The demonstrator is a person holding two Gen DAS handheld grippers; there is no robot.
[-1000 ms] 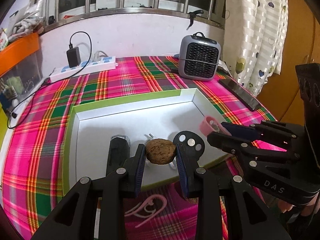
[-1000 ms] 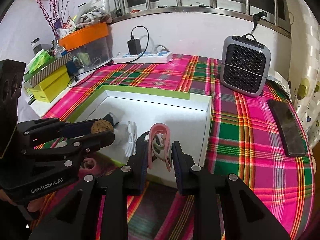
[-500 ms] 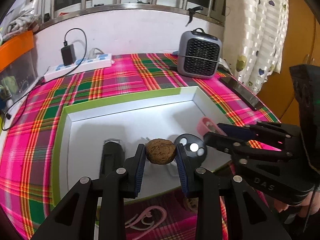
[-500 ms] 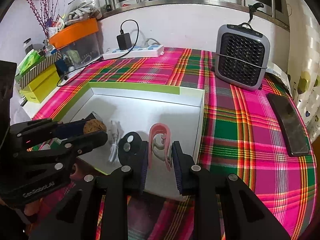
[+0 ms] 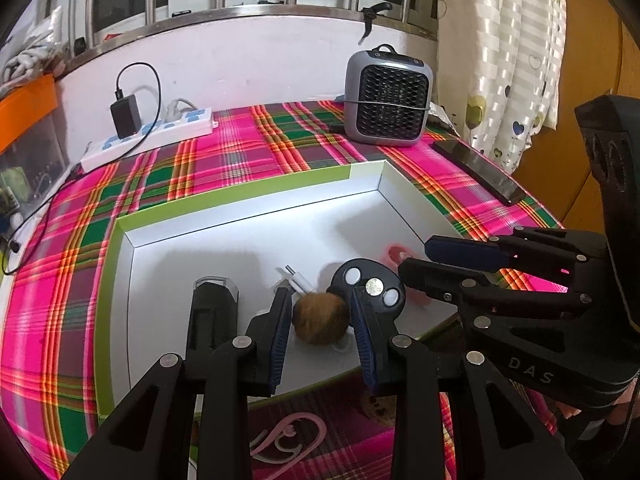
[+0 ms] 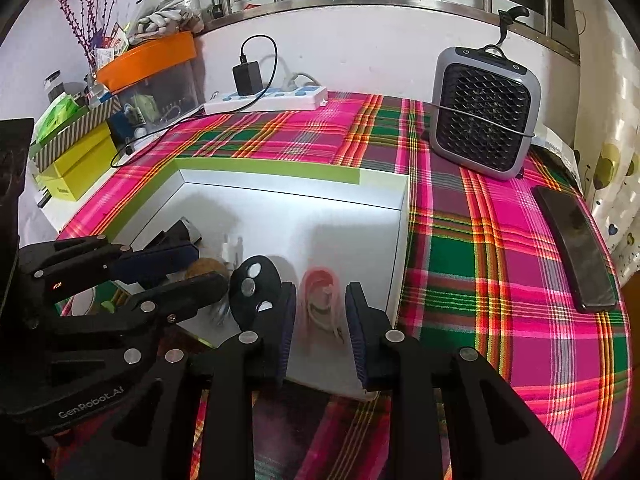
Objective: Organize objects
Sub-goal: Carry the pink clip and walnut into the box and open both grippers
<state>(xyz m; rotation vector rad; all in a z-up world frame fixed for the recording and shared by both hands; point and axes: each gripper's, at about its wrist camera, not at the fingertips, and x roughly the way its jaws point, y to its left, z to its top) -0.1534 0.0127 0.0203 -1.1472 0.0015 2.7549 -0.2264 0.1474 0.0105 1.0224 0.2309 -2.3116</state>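
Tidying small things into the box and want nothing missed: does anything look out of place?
Yes. A pink clip and a speckled round thing lie on the cloth just outside the near wall of the box, not in it with the rest. The round thing is partly hidden, so I cannot tell what it is.

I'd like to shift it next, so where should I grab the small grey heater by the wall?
Take the carry loop atop the grey heater, from straight above: it stands upright, the loop rises clear of the casing, and the body looks too wide.
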